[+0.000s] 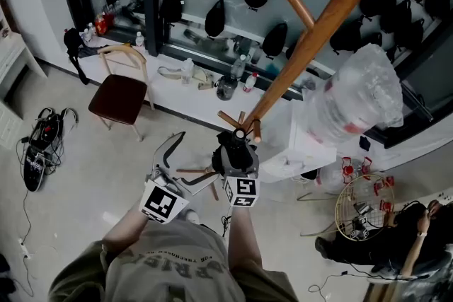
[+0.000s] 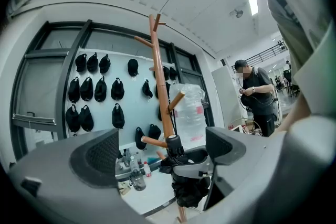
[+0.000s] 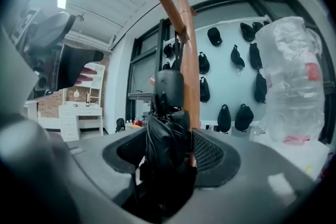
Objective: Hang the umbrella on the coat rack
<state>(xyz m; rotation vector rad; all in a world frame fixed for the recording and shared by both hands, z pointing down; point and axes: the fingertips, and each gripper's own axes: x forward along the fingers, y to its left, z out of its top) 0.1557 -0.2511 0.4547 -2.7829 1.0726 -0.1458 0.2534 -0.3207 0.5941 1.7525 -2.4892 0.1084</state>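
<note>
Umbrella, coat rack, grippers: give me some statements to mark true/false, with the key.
1. The folded black umbrella stands between the right gripper's jaws. True.
2. The left gripper also grips the umbrella. False: its jaws stand apart with nothing between them; it only faces the umbrella.
3. The coat rack is white metal. False: it is brown wood, with wooden pegs.
4. In the head view, a chair with a dark red seat stands by the white counter at the left. True.
</note>
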